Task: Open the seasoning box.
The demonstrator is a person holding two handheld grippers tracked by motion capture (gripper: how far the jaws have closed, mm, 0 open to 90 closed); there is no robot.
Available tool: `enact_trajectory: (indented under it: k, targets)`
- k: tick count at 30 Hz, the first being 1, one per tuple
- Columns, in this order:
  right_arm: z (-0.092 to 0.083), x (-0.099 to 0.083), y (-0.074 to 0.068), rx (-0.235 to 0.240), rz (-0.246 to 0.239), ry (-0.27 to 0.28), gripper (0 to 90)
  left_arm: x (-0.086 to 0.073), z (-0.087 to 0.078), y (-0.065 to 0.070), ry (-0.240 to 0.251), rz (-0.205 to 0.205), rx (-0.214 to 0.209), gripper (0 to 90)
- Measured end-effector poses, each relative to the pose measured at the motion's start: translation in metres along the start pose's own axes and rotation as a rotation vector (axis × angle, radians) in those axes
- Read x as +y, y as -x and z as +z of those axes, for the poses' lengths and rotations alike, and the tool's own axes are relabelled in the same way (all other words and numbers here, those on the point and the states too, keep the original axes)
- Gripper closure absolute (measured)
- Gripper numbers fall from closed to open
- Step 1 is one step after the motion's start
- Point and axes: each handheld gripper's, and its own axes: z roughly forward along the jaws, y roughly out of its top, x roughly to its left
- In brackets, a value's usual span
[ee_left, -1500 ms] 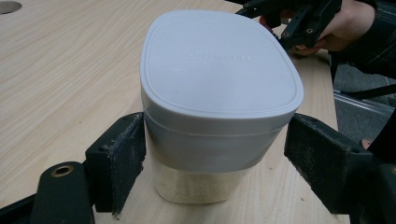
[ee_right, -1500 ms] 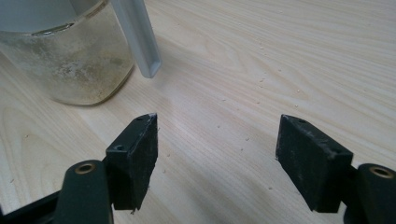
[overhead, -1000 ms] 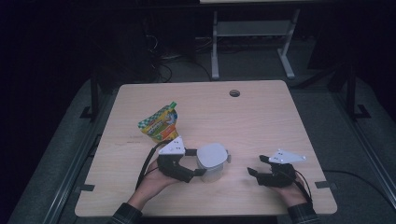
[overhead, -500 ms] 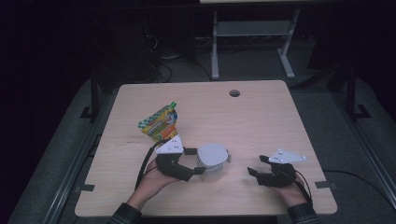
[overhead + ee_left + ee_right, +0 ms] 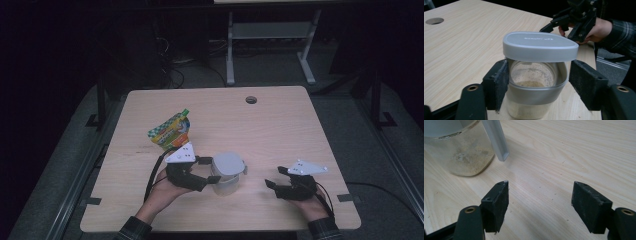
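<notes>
A clear jar (image 5: 229,172) with a grey lid (image 5: 228,163) stands near the table's front edge. It holds a little sandy powder (image 5: 530,83). My left gripper (image 5: 214,170) reaches around it from the left, and its jaws have just been closing with the jar (image 5: 534,95) between them. In the left gripper view one pad (image 5: 499,80) touches the jar's side, while the other pad (image 5: 586,82) stands a small gap off. My right gripper (image 5: 274,176) rests to the right of the jar, open, with bare wood between its pads (image 5: 496,200).
A colourful food pouch (image 5: 171,131) lies behind the left hand. The wooden table (image 5: 280,125) has a cable hole (image 5: 251,100) near its far edge. Crumbs dot the wood near the right gripper (image 5: 541,202). A metal frame (image 5: 270,35) stands on the floor beyond.
The left gripper's jaws have drawn closer around the jar. The jar, the pouch and the right hand stay where they were.
</notes>
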Motion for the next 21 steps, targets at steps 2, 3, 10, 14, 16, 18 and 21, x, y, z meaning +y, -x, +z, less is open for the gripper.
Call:
enact_trajectory:
  k: [2, 3, 10, 14, 16, 18, 21]
  targets:
    - [0.0001, -0.0001, 0.0002, 0.0, 0.0, 0.0, 29.6, 0.0004, 0.0004, 0.0005, 0.001, -0.001, 0.0, 34.9]
    - [0.0001, -0.0001, 0.0002, 0.001, 0.001, 0.0, 29.6, 0.0002, 0.001, 0.0004, 0.001, 0.0, -0.002, 36.1]
    - [0.0004, -0.0003, 0.0005, 0.001, 0.0, 0.0, 29.6, 0.0002, 0.0007, -0.0002, -0.005, 0.006, -0.005, 46.0]
    - [0.0004, -0.0003, 0.0006, 0.001, 0.0, 0.001, 29.6, 0.0003, 0.0006, -0.0002, -0.008, 0.011, -0.005, 55.3]
    - [0.0004, -0.0003, 0.0007, 0.001, 0.0, 0.001, 29.6, 0.0004, 0.0013, -0.0007, -0.011, 0.007, -0.01, 63.9]
    - [0.0004, -0.0003, 0.0007, 0.002, 0.0, 0.001, 29.6, 0.0006, 0.0014, -0.0012, -0.013, 0.008, -0.013, 69.9]
    - [0.0005, -0.0004, 0.0007, 0.002, 0.0, 0.001, 29.6, 0.0022, 0.0015, -0.0016, -0.018, 0.004, -0.022, 79.9]
